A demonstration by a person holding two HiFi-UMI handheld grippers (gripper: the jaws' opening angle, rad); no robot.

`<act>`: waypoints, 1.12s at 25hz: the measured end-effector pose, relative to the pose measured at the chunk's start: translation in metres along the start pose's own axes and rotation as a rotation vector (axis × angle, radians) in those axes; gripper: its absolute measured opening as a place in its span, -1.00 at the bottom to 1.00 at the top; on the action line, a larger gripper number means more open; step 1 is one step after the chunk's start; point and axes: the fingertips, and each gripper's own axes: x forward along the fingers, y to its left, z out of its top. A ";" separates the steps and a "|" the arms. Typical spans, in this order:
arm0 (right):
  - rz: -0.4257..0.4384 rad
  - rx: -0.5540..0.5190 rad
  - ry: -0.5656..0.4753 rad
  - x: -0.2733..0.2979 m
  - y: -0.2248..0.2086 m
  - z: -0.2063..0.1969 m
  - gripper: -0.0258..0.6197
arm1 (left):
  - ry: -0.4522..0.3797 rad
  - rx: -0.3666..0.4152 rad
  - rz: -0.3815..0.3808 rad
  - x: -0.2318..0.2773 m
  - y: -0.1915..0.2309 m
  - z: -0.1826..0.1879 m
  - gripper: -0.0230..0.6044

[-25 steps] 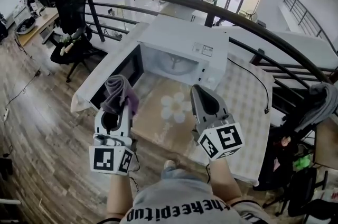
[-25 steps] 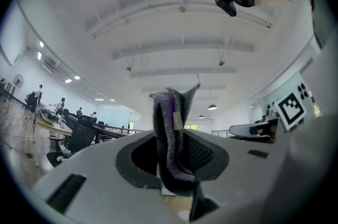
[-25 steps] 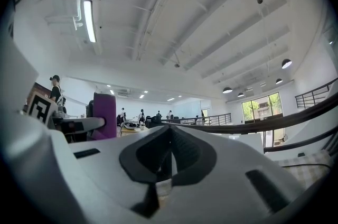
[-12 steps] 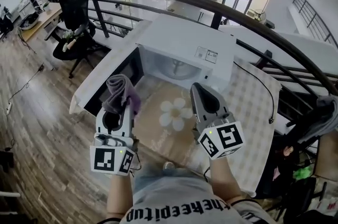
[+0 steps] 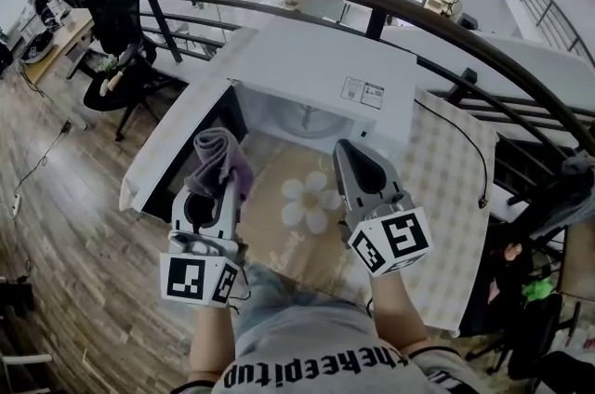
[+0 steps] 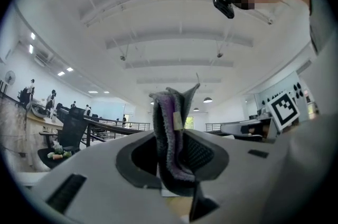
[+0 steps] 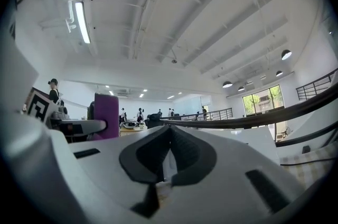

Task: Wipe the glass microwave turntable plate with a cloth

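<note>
Left gripper (image 5: 219, 183): hovering in front of the microwave (image 5: 321, 67), jaws clamping a grey-purple cloth (image 5: 217, 155).
Right gripper (image 5: 351, 162): hovering alongside, jaws pressing together on nothing.
Glass turntable plate (image 5: 307, 118): sitting inside the microwave's open cavity, untouched; all the wiping is remaining.
Since earlier: both grippers keeping their pose, microwave drawing slightly nearer.

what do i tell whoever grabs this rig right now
Left claw: shut on the folded grey-purple cloth, which sticks up from it.
Right claw: shut, empty.
Both hover in front of the microwave, whose door is swung open on the left. The glass turntable plate sits inside the cavity.
Done: cloth in hand, door open.
Left: reach in and wipe the plate; the cloth is not yet on it.
</note>
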 end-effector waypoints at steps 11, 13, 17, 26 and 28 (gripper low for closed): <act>-0.093 -0.026 -0.004 0.035 -0.018 -0.009 -0.91 | 0.074 -0.060 -0.119 0.062 0.023 -0.041 -0.61; -0.111 -0.030 0.006 0.041 -0.019 -0.011 -0.91 | 0.095 -0.073 -0.145 0.072 0.026 -0.051 -0.61; -0.144 -0.034 0.025 0.052 -0.023 -0.015 -0.91 | 0.142 -0.090 -0.193 0.089 0.032 -0.084 -0.62; -0.229 -0.031 0.068 0.057 -0.035 -0.030 -0.91 | 0.396 -0.115 -0.297 0.114 0.023 -0.180 -0.62; -0.243 -0.031 0.074 0.057 -0.037 -0.032 -0.91 | 0.466 -0.085 -0.311 0.118 0.020 -0.203 -0.62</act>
